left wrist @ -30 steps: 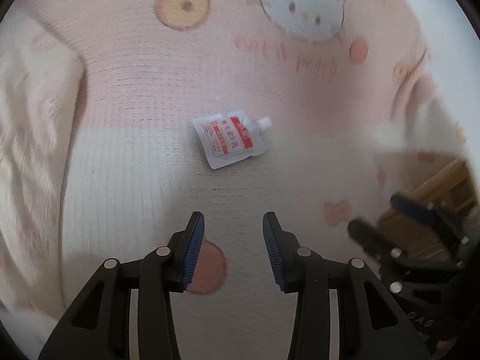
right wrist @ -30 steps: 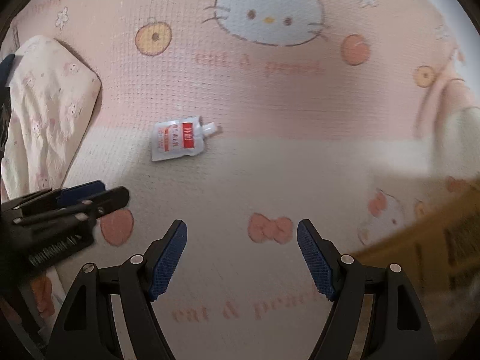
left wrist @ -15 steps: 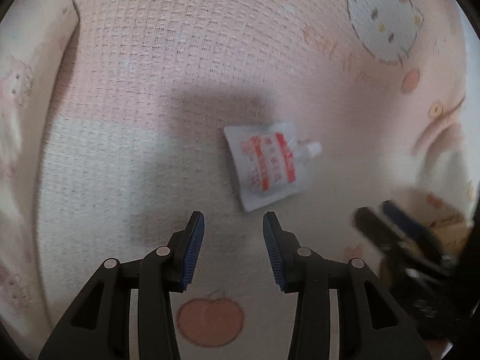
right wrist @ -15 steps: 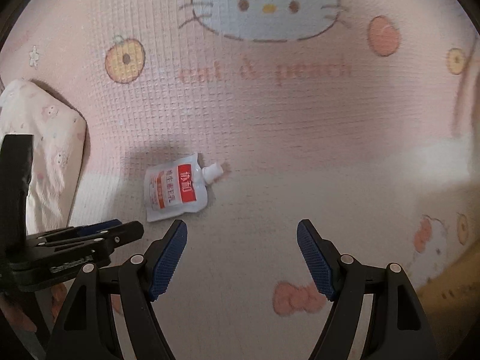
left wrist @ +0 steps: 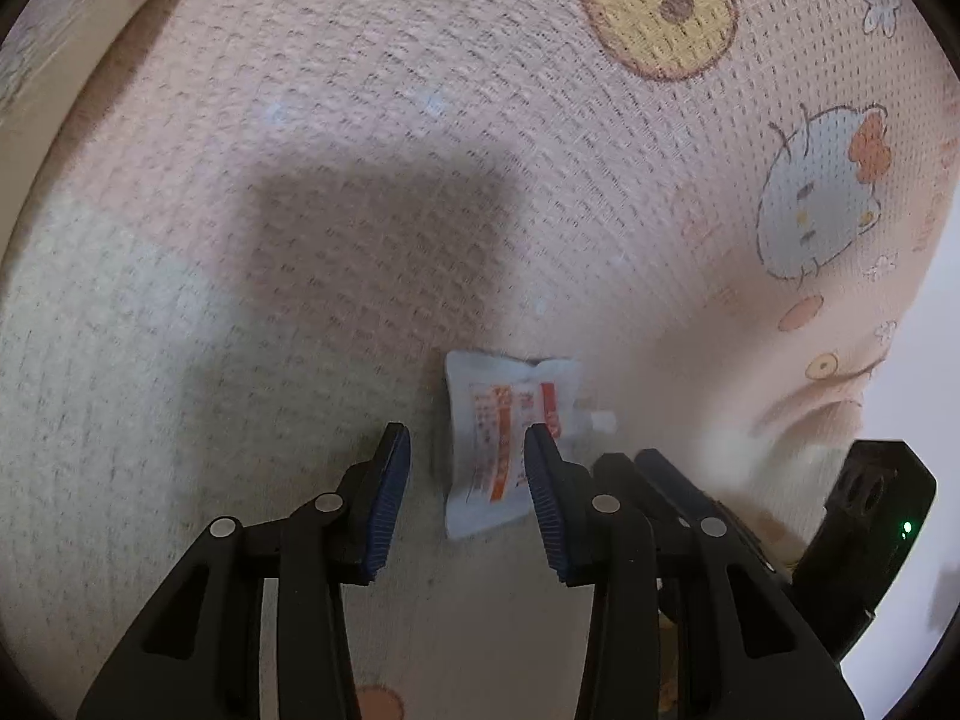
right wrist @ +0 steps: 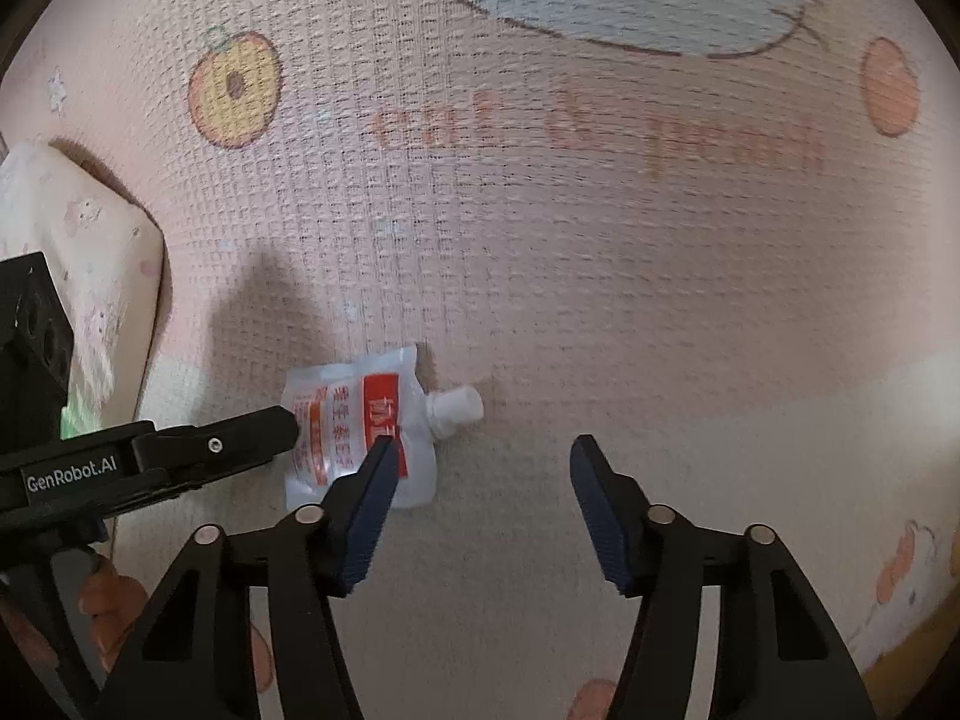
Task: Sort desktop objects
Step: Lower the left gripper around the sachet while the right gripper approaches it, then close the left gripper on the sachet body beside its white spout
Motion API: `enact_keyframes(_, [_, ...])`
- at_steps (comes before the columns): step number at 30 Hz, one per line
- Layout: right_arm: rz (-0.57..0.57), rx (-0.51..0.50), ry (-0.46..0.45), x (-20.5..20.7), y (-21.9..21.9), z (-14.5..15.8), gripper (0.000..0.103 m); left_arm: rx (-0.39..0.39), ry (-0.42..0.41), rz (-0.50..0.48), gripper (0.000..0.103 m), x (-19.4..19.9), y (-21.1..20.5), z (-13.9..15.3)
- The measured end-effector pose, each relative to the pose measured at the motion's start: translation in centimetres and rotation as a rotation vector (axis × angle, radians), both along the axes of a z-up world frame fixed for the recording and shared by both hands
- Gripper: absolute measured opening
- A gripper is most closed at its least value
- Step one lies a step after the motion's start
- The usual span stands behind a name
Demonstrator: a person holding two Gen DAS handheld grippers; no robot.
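- A small white spout pouch with a red-orange label lies flat on a pink and cream cartoon-print blanket, about where the pink band meets the cream one and well in from any visible edge; its white capped spout points to the right in the right wrist view.
- The left gripper hangs just over the pouch. Its jaws have just been closing and stand at a middling gap, with the pouch's lower part showing between the blue pads; the pads do not visibly press on it.
- The right gripper is just beside the pouch on the spout side. Its jaws have just been closing too, yet they stand clearly apart over bare blanket, one fingertip overlapping the pouch's lower right corner in view; nothing is gripped.
- A cream patterned pillow lies towards the blanket's left side, apart from the pouch.
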State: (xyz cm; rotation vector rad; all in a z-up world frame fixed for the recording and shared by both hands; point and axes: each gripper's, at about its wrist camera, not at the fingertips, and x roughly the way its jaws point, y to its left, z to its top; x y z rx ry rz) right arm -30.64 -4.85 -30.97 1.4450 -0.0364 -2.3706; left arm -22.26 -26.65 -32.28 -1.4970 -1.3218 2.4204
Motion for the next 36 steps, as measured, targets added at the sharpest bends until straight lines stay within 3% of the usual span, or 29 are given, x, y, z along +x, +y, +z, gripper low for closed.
enact_keyframes(3, [0.002,-0.046,-0.03,-1.0,-0.1,-0.5,0.042,-0.041,-0.003,-0.019,0.028,-0.5,0.6,0.2])
enact_keyframes(5, [0.017,-0.063,-0.025,-1.4,-0.2,-0.6,0.033,-0.063,-0.005,-0.038,0.026,-0.6,1.2,0.3])
enact_keyframes(8, [0.043,-0.064,-0.04,-2.0,-0.6,-1.0,0.028,-0.09,0.003,-0.061,0.022,-0.7,2.1,0.5])
enact_keyframes(11, [0.083,-0.023,-0.026,-1.2,-0.9,-0.9,0.027,-0.111,0.01,-0.076,0.022,-0.5,2.7,0.7])
enact_keyframes(16, [0.089,-0.001,-0.052,-0.2,-0.8,-1.1,0.027,-0.082,-0.011,-0.123,0.022,-0.3,4.2,0.4])
enact_keyframes(21, [0.053,-0.004,-0.103,2.4,0.5,-1.3,0.027,-0.17,-0.032,-0.228,0.022,0.1,6.3,1.3])
enact_keyframes(24, [0.036,0.008,-0.14,4.6,1.1,-1.7,0.027,-0.184,-0.044,-0.26,0.022,1.2,7.6,1.5])
enact_keyframes(29, [0.026,0.004,-0.211,7.6,3.1,-2.3,0.027,-0.087,-0.104,-0.256,0.022,3.1,9.6,0.9])
enact_keyframes(36, [-0.015,-0.02,-0.237,11.8,6.1,-1.6,0.027,0.004,-0.187,-0.262,0.022,7.6,12.2,0.3])
